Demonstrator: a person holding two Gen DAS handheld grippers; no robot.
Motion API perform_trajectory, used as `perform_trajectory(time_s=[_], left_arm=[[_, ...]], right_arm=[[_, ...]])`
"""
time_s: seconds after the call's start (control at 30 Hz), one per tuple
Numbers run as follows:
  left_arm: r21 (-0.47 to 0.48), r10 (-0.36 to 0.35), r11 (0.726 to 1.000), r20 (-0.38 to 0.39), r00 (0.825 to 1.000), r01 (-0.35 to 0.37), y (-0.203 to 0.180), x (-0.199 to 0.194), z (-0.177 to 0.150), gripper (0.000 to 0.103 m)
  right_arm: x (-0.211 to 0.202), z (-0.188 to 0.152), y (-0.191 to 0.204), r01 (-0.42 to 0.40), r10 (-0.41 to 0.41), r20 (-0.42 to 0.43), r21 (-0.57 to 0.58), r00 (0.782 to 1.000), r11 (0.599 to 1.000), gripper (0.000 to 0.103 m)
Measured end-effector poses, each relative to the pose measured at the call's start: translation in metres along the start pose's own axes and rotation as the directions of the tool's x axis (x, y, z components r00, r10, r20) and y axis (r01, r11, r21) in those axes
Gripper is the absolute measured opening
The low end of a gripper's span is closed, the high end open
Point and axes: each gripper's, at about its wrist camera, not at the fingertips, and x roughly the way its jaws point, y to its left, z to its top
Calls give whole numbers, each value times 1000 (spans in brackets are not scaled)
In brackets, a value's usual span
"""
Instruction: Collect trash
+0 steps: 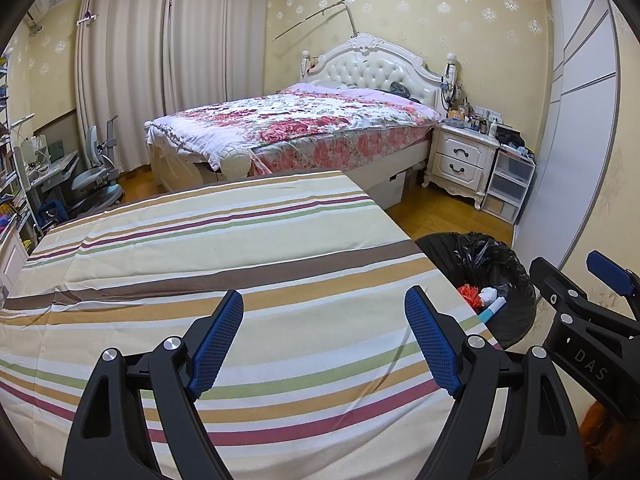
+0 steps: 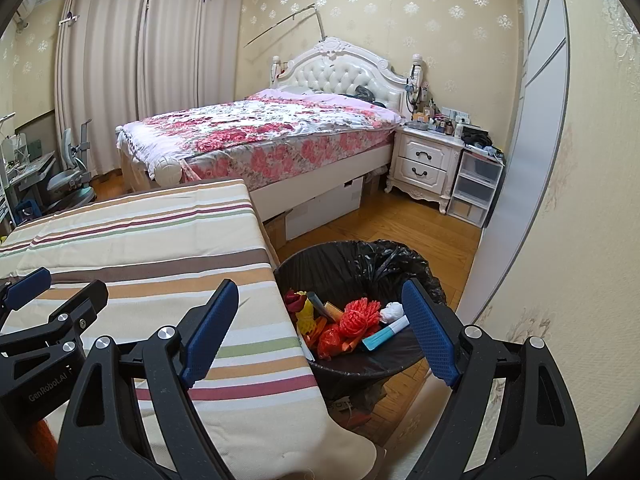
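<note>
A bin with a black liner (image 2: 352, 258) stands on the floor at the right edge of the table with the striped cloth (image 2: 140, 248). It holds an orange net bundle (image 2: 360, 314), a white crumpled wad (image 2: 391, 312), a blue-and-white tube (image 2: 386, 334) and red and yellow scraps. My right gripper (image 2: 320, 292) is open and empty, over the table corner and the bin's near rim. My left gripper (image 1: 324, 300) is open and empty above the striped cloth (image 1: 240, 240). The bin (image 1: 480, 256) shows at its right, and so does the right gripper (image 1: 572, 268).
A bed with a floral cover (image 2: 260, 132) stands behind the table, with cardboard boxes (image 2: 320, 208) under it. A white nightstand (image 2: 424, 164) and plastic drawers (image 2: 476, 188) are at the back right. A wall (image 2: 560, 240) is close on the right. A desk chair (image 1: 96, 172) is at the left.
</note>
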Motion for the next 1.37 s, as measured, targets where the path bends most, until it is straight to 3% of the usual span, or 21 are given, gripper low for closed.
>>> perform_trajectory(time_s=[0.7,0.8,1.17,1.37], left_arm=[[3,10,1000,13,1000,-10,0,-3,-9,80],[-7,3,1000,6,1000,-3,1,-2,-8,85],[-6,77,997,-14,997,-77,7,2,-8,85],[-26,110,993,-62,992,-112,27,12,-13,85]], right_arm=[[1,0,1,-1,1,-1,-1,1000,1000,82],[0,0,2,-2,2,-2,-3,1000,1000,82],[1,1,11,-17,17,-10,-20,1000,1000,82],[15,1,34,-68,65,-55,-69,996,995,82]])
